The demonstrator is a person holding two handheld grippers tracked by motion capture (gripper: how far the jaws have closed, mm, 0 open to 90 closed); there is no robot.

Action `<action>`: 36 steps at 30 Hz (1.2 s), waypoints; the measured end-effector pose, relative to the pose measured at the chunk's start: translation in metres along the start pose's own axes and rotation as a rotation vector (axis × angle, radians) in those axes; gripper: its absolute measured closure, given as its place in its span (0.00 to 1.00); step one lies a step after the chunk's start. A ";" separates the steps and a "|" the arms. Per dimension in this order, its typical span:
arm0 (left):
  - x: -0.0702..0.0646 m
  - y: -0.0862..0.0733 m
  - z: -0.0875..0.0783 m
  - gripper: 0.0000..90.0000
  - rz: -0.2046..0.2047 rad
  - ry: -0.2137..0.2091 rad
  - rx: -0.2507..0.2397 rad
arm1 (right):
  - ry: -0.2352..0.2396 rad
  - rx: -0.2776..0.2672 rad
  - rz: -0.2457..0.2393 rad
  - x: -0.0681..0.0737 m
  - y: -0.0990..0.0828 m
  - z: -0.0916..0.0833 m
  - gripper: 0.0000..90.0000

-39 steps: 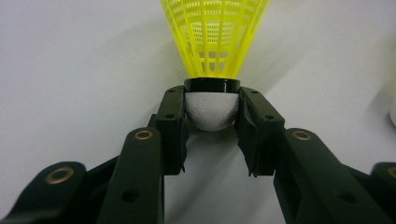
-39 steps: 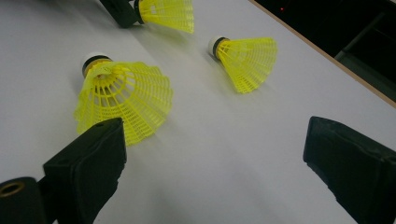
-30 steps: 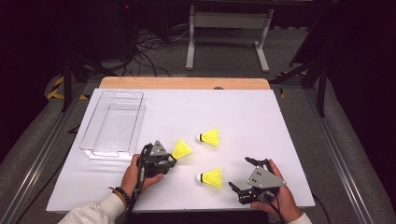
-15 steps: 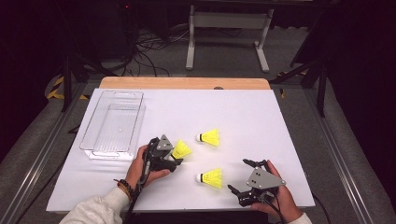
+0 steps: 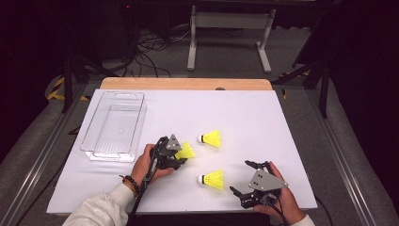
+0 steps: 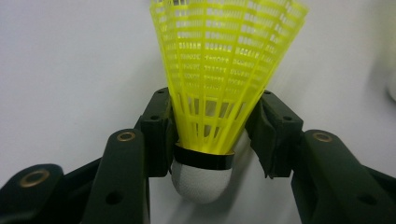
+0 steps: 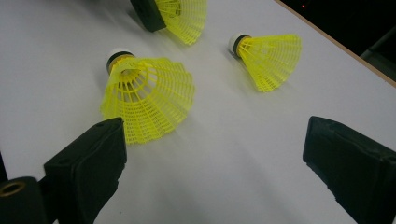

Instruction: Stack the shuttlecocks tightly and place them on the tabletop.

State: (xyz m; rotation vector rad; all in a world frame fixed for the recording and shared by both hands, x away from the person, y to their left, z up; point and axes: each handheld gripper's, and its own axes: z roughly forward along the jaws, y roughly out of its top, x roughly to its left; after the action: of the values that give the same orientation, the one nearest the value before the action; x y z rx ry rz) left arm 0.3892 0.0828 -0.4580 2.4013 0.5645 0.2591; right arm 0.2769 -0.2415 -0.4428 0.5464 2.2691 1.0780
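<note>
The yellow shuttlecock (image 6: 219,88) sits between the jaws of your left hand-held gripper (image 5: 175,156), low on the skirt just above the black band and the white cork (image 6: 201,179). The jaws have just been closing on it, and the pads now look pressed against the mesh on both sides, so you are grasping it. In the high view it lies on the white counter (image 5: 263,117) a little at 7 o'clock of the counter's centre, skirt pointing toward 2 o'clock.

Expect it to weigh almost nothing. The plastic lattice is springy and will buckle if you squeeze hard, while the cork end is firm and rounded and could slip. Where you hold now, at the narrow neck of the skirt, is likely the best place: stiffest part of the mesh, close to the weight.

A second shuttlecock (image 5: 211,138) lies at 2 o'clock of the one you hold, near but apart. A third shuttlecock (image 5: 212,180) lies at 4 o'clock of it, on its side. Your right hand-held gripper (image 5: 249,181) rests at 3 o'clock of that third one, jaws spread wide and released, nothing between them. The clear plastic tray (image 5: 101,153) stands at 10 o'clock of your held shuttlecock, near the counter's left edge.
</note>
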 end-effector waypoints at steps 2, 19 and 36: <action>-0.001 -0.001 -0.004 0.59 0.043 -0.016 0.010 | -0.002 -0.002 -0.004 0.000 0.000 0.000 0.08; -0.003 -0.013 -0.022 0.34 0.110 0.045 0.035 | 0.012 0.004 -0.013 0.001 0.000 0.000 0.08; -0.019 -0.041 -0.033 0.99 0.104 0.016 -0.008 | -0.018 -0.013 -0.018 0.001 0.002 -0.001 0.08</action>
State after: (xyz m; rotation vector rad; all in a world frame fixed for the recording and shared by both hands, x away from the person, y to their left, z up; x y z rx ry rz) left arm 0.3485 0.1207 -0.4597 2.4264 0.4455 0.3251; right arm 0.2754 -0.2407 -0.4410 0.5271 2.2456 1.0737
